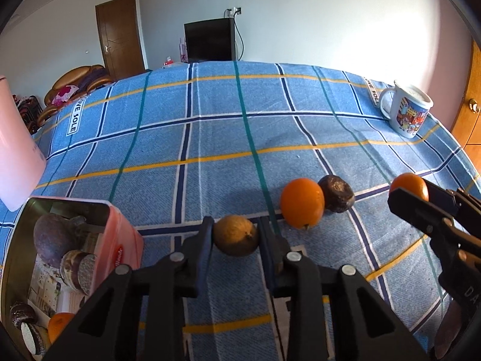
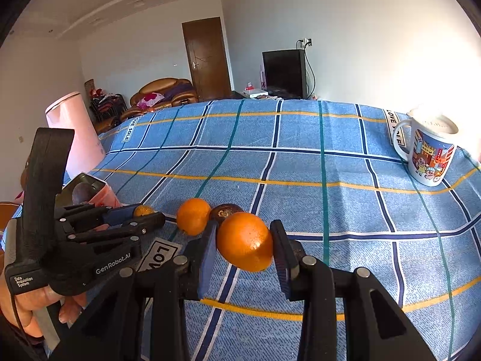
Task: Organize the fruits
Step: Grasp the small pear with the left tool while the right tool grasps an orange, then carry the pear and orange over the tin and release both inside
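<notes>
My left gripper (image 1: 236, 222) is shut on a dull tan-brown round fruit (image 1: 236, 239), low over the blue checked cloth; the right wrist view shows this gripper (image 2: 150, 212) with the fruit (image 2: 143, 210) between its pads. My right gripper (image 2: 245, 225) is shut on a bright orange (image 2: 245, 242), also seen at the right edge of the left wrist view as the right gripper (image 1: 421, 198) with its orange (image 1: 407, 185). Between the grippers, a loose orange (image 1: 302, 203) and a dark wrinkled fruit (image 1: 336, 193) lie touching on the cloth.
An open pink tin (image 1: 69, 201) at the near left holds a purple fruit, dark round pieces and an orange. A tall pink container (image 1: 15, 150) stands behind it. A cartoon-printed mug (image 1: 405, 112) sits at the far right near the table edge. A hand grips the left gripper's handle (image 2: 36, 300).
</notes>
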Tool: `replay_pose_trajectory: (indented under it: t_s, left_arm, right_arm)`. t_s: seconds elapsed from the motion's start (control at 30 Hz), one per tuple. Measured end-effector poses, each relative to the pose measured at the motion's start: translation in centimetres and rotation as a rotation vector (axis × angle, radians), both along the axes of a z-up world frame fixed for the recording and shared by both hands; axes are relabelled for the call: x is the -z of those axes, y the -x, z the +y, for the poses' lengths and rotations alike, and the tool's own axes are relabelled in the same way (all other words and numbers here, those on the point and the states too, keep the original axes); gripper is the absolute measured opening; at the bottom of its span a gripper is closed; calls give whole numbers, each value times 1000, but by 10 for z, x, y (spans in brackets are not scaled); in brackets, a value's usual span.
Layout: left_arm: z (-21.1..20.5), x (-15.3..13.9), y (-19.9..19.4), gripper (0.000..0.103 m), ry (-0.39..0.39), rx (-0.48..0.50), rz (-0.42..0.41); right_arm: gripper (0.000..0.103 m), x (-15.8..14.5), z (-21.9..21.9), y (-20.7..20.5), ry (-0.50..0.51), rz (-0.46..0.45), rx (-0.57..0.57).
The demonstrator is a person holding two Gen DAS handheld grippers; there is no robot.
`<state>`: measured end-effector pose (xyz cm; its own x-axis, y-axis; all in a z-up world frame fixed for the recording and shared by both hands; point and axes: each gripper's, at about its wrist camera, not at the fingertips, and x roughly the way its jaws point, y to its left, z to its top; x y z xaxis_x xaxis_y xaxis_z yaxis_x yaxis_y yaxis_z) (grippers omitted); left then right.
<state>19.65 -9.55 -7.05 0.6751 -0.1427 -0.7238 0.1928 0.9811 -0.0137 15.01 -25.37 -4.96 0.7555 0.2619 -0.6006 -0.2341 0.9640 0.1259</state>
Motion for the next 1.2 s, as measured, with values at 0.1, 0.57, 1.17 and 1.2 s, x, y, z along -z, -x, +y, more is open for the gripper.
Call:
replay_pose_trajectory:
  t_s: [0.1,0.57,1.17,1.2]
  left_arm:
    - [4,-5,10,31,14,-1,-41]
    - [6,-20,40,31,7,-13,-178]
    - [14,-32,70,31,-12,-23,-310]
    - [14,-32,71,31,-12,-22,-316]
  right_arm:
    - [37,-3,0,6,-6,-33,-1]
    - [37,-15,1,26,9,-148,13]
    - [37,-28,15,60,53,-313,24]
    - [37,-28,16,61,53,-317,23]
